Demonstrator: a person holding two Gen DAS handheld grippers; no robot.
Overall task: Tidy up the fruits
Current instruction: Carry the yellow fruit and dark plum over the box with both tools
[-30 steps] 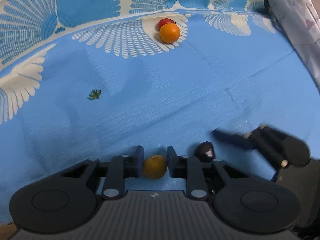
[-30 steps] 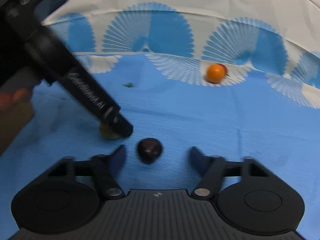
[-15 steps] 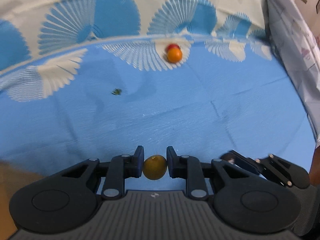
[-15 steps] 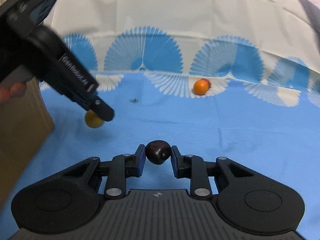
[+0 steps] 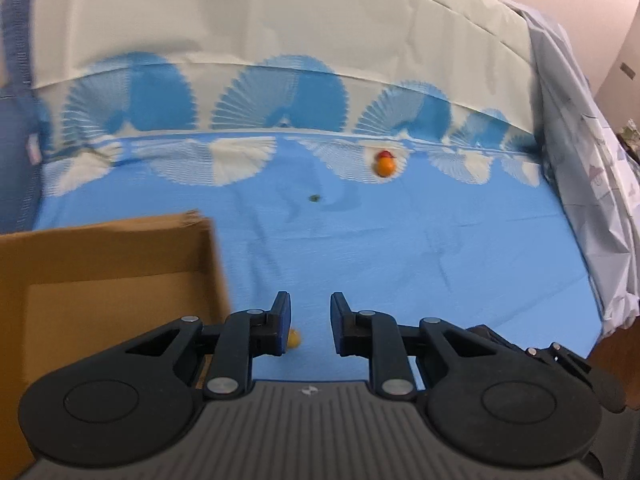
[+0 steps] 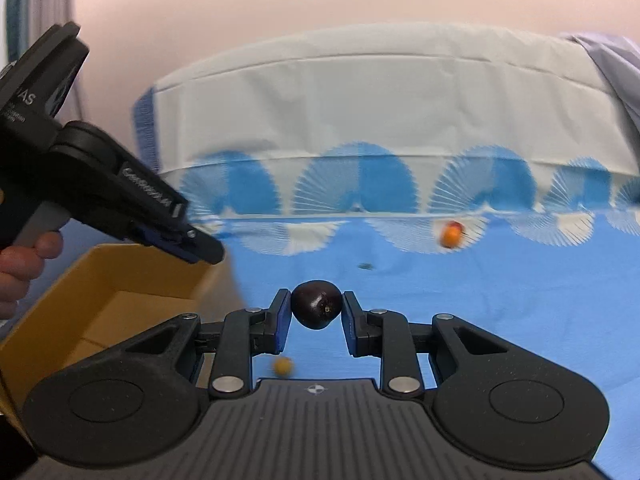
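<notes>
My right gripper (image 6: 316,320) is shut on a dark purple fruit (image 6: 316,309) and holds it above the blue cloth. My left gripper (image 5: 306,326) has nothing between its fingers, which stand slightly apart; it also shows in the right wrist view (image 6: 200,250), over the near corner of an open cardboard box (image 5: 100,264) (image 6: 132,284). A small yellow fruit (image 5: 294,338) (image 6: 283,366) lies below on the cloth, just outside the box. An orange fruit (image 5: 386,166) (image 6: 451,234) touches a red fruit (image 5: 385,155) far back.
A small green scrap (image 5: 314,198) lies mid-cloth. A white patterned backdrop (image 5: 280,40) rises behind the blue cloth (image 5: 440,248). Grey crumpled plastic sheeting (image 5: 580,180) borders the right side.
Both grippers rose and pulled back toward the box. The left gripper let go of the yellow fruit, which now lies below on the cloth. The right gripper keeps the dark fruit.
</notes>
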